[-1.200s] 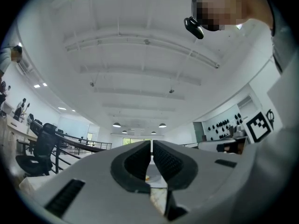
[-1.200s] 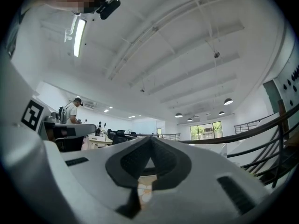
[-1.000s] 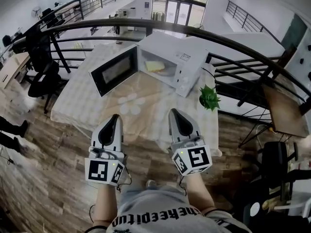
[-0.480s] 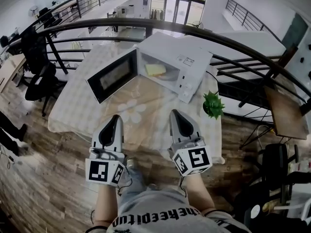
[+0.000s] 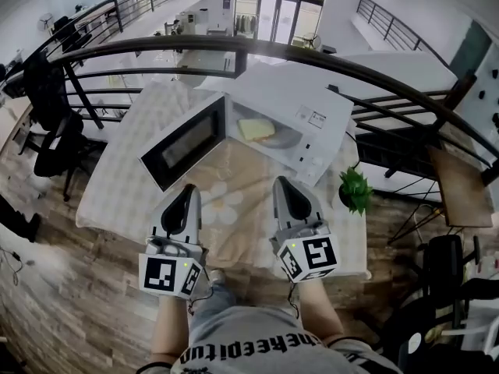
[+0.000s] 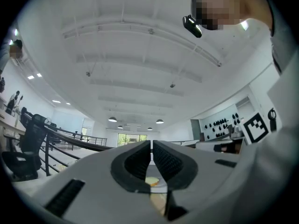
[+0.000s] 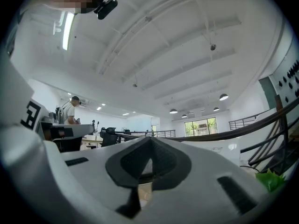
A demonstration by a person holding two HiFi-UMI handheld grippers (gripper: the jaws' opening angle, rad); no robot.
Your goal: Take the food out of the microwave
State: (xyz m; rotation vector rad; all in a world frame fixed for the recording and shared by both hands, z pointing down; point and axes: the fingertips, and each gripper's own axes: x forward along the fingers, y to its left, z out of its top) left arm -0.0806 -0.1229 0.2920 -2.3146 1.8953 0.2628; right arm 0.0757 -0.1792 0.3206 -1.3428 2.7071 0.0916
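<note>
The white microwave [image 5: 300, 111] stands at the far side of the table, its door [image 5: 183, 141] swung wide open to the left. Inside it, yellow food [image 5: 256, 128] lies on a plate. My left gripper [image 5: 187, 188] and right gripper [image 5: 281, 181] are side by side over the table's near edge, pointing at the microwave and well short of it. Both are shut with nothing between the jaws. In the left gripper view, the left gripper [image 6: 152, 143] has the food [image 6: 153, 182] showing small below its pads. The right gripper [image 7: 150, 142] points beside the microwave [image 7: 219, 149].
The table [image 5: 125, 185] carries a pale checked cloth. A small green potted plant [image 5: 356, 188] stands at its right edge, also in the right gripper view [image 7: 271, 179]. A dark curved railing [image 5: 374, 76] runs behind the table. Office chairs [image 5: 43, 123] stand at the left.
The table and microwave have come nearer and lower in the head view as both grippers moved forward together over the table's edge. Both jaws stayed shut.
</note>
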